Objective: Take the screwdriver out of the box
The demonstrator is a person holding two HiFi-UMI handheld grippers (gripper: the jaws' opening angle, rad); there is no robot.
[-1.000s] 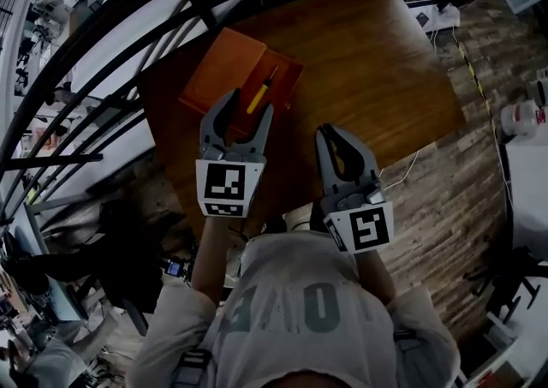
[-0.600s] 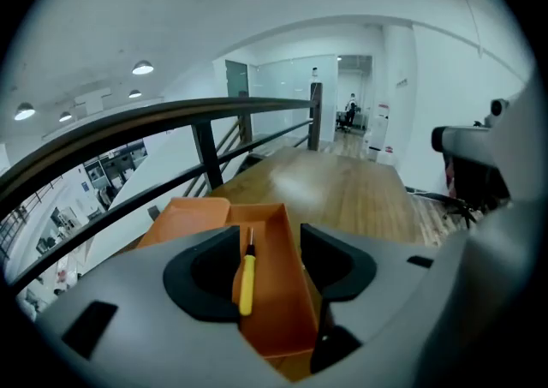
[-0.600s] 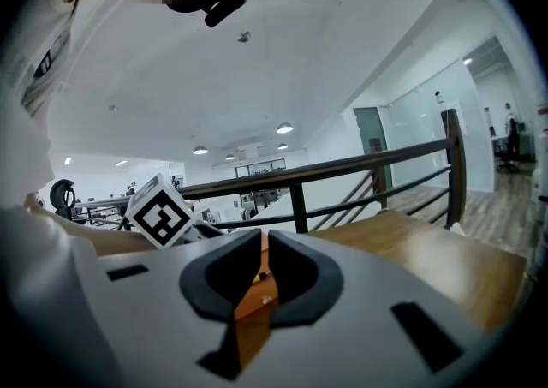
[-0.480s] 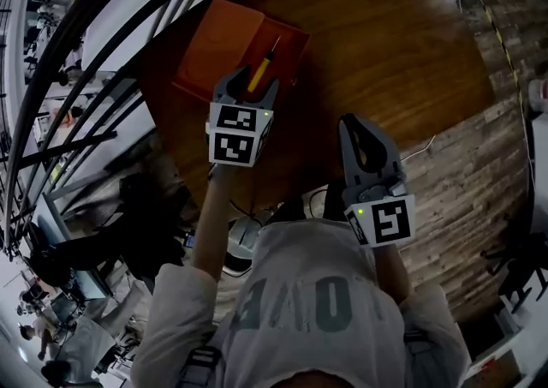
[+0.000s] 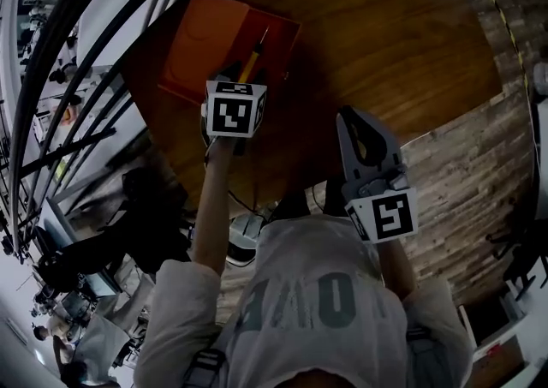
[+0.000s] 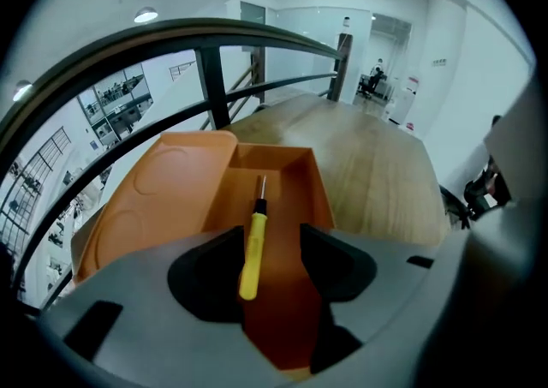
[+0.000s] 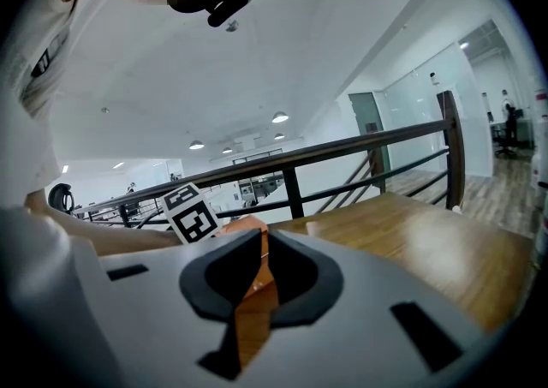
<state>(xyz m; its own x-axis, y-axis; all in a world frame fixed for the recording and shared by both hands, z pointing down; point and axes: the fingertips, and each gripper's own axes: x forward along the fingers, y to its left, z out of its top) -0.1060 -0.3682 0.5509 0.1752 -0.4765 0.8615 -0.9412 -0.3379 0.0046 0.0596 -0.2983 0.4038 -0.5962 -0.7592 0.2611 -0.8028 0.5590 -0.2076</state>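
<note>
An orange box [image 5: 274, 39] lies open on the wooden table [image 5: 385, 35], its lid [image 5: 201, 44] folded out to the left. Inside lies a screwdriver [image 6: 250, 249] with a yellow handle and its metal tip pointing away from me. My left gripper [image 6: 270, 239] is open, tilted down into the box, one jaw on each side of the handle. The handle lies close to the left jaw. In the head view the marker cube [image 5: 234, 108] hides most of those jaws. My right gripper [image 5: 348, 116] is shut on nothing, held back over the table's near edge.
A black metal railing [image 5: 86, 78] runs along the table's left and far sides, close behind the box. Wood-plank floor [image 5: 462, 164] lies to the right, with a thin white cable [image 5: 419, 148] by the table edge. The person's arm [image 5: 210, 206] reaches toward the box.
My left gripper has moved forward and dipped into the box, so its jaws now straddle the screwdriver handle. The right gripper has stayed about where it was.
</note>
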